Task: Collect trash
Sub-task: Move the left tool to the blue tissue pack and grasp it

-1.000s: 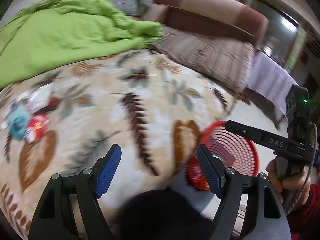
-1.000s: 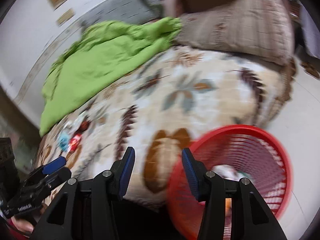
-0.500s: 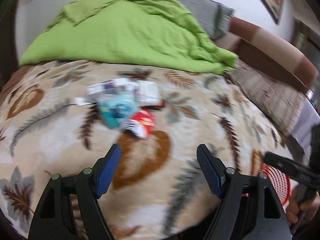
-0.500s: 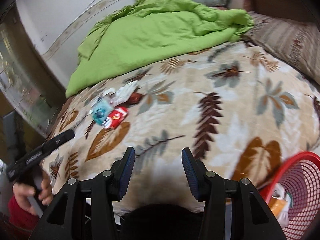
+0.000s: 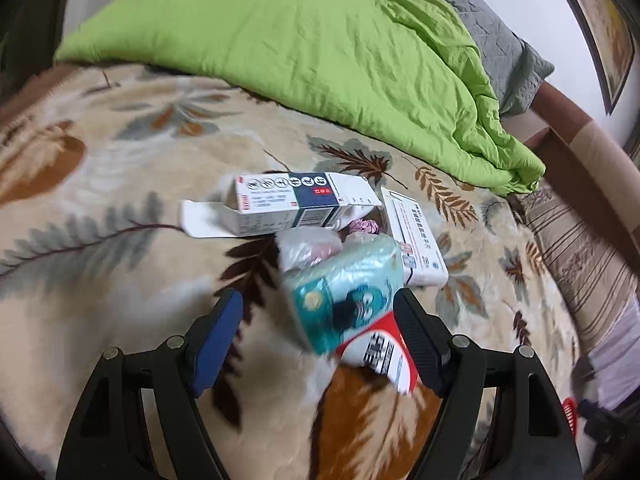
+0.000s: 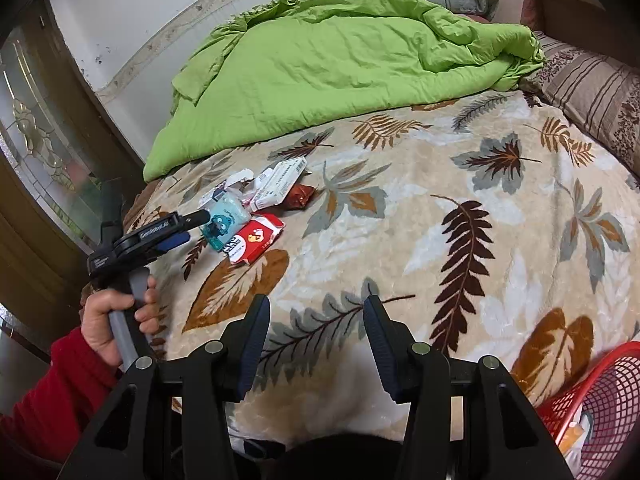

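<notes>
A heap of trash lies on the leaf-patterned blanket: a teal tissue pack, a red-and-white pack, two white cartons, a clear plastic bag and a brown wrapper. My left gripper is open just above the heap. The teal and red packs lie between its fingers, close to the right one, and are not squeezed. My right gripper hangs open over bare blanket at the near edge, with nothing in it.
A red mesh basket with some trash inside stands off the bed at the lower right. A green quilt is bunched behind the heap, and a striped pillow lies at the far right. A hand in a red sleeve holds the left gripper.
The left gripper swung away from the basket to the trash heap and dropped close over it. The right gripper shifted off the basket, which now sits in the lower right corner.
</notes>
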Demonstrator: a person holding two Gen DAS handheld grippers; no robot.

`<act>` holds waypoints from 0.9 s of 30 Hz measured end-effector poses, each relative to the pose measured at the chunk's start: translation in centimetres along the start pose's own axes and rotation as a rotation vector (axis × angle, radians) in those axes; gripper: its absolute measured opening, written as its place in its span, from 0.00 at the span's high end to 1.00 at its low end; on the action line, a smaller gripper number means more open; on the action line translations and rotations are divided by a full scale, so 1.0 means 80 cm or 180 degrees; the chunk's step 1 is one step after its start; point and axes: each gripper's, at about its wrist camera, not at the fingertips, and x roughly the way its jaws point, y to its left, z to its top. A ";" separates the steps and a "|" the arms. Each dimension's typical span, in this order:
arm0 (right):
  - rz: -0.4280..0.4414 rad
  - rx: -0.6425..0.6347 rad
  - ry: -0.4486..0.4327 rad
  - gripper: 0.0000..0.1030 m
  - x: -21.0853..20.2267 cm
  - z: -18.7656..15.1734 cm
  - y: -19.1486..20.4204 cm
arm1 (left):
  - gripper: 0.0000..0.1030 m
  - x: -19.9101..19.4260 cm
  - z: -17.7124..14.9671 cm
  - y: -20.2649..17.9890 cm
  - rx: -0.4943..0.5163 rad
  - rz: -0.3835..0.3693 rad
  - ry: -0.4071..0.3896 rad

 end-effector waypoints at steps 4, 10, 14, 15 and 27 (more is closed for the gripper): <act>0.0013 0.0079 0.0055 0.49 0.010 0.000 -0.010 | 0.26 0.007 -0.005 -0.016 0.0073 -0.0249 0.0035; 0.0045 0.0165 0.0089 0.49 0.019 -0.001 -0.023 | 0.26 -0.018 -0.037 -0.078 0.0664 -0.0789 0.0189; 0.0055 0.0174 0.0087 0.49 0.020 -0.001 -0.028 | 0.26 -0.032 -0.049 -0.104 0.1012 -0.0811 0.0206; 0.0061 0.0185 0.0084 0.49 0.021 -0.001 -0.029 | 0.26 -0.034 -0.048 -0.105 0.1035 -0.0757 0.0184; 0.0075 0.0260 0.0092 0.49 0.024 -0.005 -0.045 | 0.26 0.011 -0.001 -0.084 0.1457 0.0264 0.0056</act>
